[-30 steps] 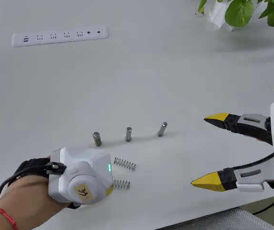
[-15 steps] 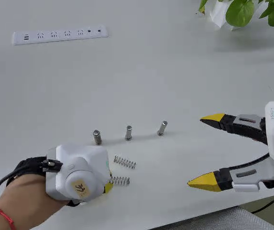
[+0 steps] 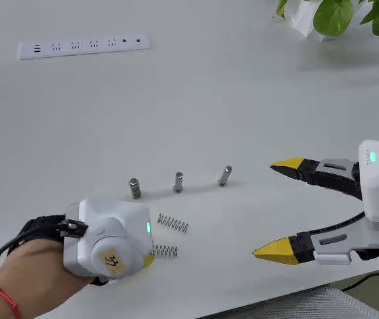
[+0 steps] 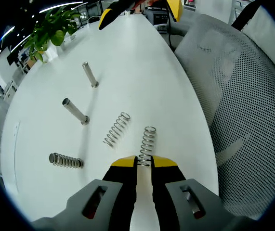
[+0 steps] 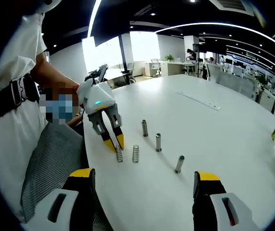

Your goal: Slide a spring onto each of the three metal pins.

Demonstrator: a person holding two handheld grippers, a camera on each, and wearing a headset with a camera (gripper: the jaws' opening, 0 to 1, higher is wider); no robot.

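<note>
Down on the white counter (image 3: pixel 209 100), we see the left claw (image 4: pixel 144 162) drawn nearly together, its yellow tips pinching the end of the near spring (image 4: pixel 148 142). That spring lies flat on the counter, pointing away from the jaws. Just beside it, also flat and apart from the tips, lies the second spring (image 4: pixel 116 129).

Beyond them, three metal pins stand in a row. In the head view, the first pin (image 3: pixel 135 188) at the left end already wears the third spring (image 4: pixel 66 160) around its shaft. The middle pin (image 3: pixel 178 181) and the last pin (image 3: pixel 224 175) are bare, and the last one leans slightly.

Off to the right, we find the right claw (image 3: pixel 277 207) spread wide and holding nothing. It hovers above the counter near the front edge, well apart from the pins and springs, with its yellow tips pointing toward them.

A hand (image 3: pixel 43 259) in a black strap grips the left claw. At the far side of the counter, a white power strip (image 3: pixel 83 46) lies flat, and a leafy plant (image 3: pixel 338 13) sits in the corner.
</note>
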